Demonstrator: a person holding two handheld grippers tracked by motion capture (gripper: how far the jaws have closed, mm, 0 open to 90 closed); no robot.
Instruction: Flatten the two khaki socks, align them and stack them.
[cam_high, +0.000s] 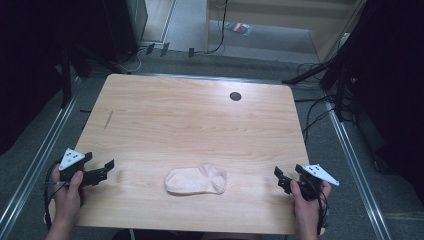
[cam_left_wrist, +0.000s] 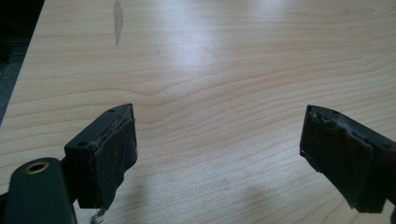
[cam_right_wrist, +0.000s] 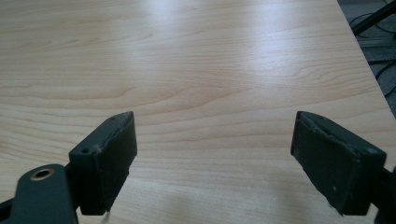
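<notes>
Dim room with grey floor (cam_high: 200, 60), light wood table (cam_high: 190, 120) bearing a dark streak (cam_high: 108, 119) and round hole (cam_high: 235, 96), pale pink sock (cam_high: 196, 180) near the front edge, no legible writing, left gripper (cam_high: 106, 169) and right gripper (cam_high: 281, 178) flanking, apparently untouched, both jaws spread wide and empty

left gripper (cam_high: 102, 170): held low at the near left, jaws spread wide, nothing between them
left hand (cam_high: 67, 192): wrapped round the handle, forearm enters from the bottom edge
right gripper (cam_high: 286, 176): near right, jaws equally wide, nothing gripped
right hand (cam_high: 306, 202): fist round the handle, forearm from the bottom edge
</notes>
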